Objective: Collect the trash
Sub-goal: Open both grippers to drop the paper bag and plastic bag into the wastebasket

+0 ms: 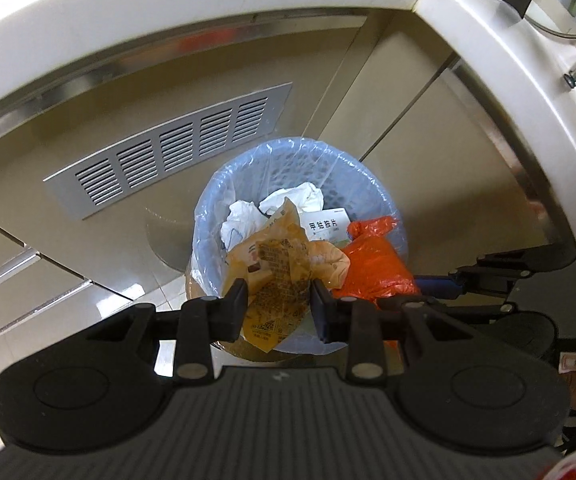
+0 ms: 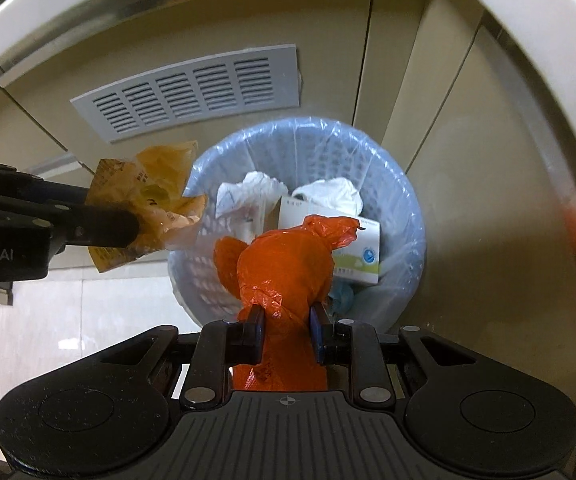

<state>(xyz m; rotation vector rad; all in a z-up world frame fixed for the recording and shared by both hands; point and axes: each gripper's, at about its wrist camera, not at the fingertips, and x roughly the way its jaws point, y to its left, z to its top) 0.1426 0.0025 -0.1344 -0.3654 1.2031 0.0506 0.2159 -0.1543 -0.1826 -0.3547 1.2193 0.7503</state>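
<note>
**Two grippers holding trash over the lined bin**

A beige cabinet front [image 1: 87, 128] is filling the background of both wrist views, under a white countertop edge [image 1: 167, 12] curving across the top. A grey vent grille [image 1: 171, 148] is sitting on the cabinet at about ten o'clock from the bin.

The round basket-weave trash bin [image 2: 400, 184], lined with a clear plastic bag, is standing on the floor against the cabinet. Inside it, crumpled white paper [image 2: 247, 196] is lying toward twelve o'clock, and a white carton [image 2: 362, 256] is leaning at about three o'clock. In the left wrist view the carton is showing printed Chinese characters, too small to read with certainty.

The left gripper [image 1: 277, 306] is pointing steeply down, its jaws clamped on a yellow wrapper [image 1: 279, 276] covered in fine print and a QR code; the print is not legible. The wrapper is hanging over the bin's rim at about seven o'clock. In the right wrist view this gripper's body is showing the letters "bot.AI", cut off at the frame edge.

The right gripper [image 2: 285, 330] is also pointing steeply down, its jaws pressing on both sides of a knotted orange plastic bag [image 2: 288, 272], which is hanging over the bin's near rim at six o'clock in its own view.
</note>
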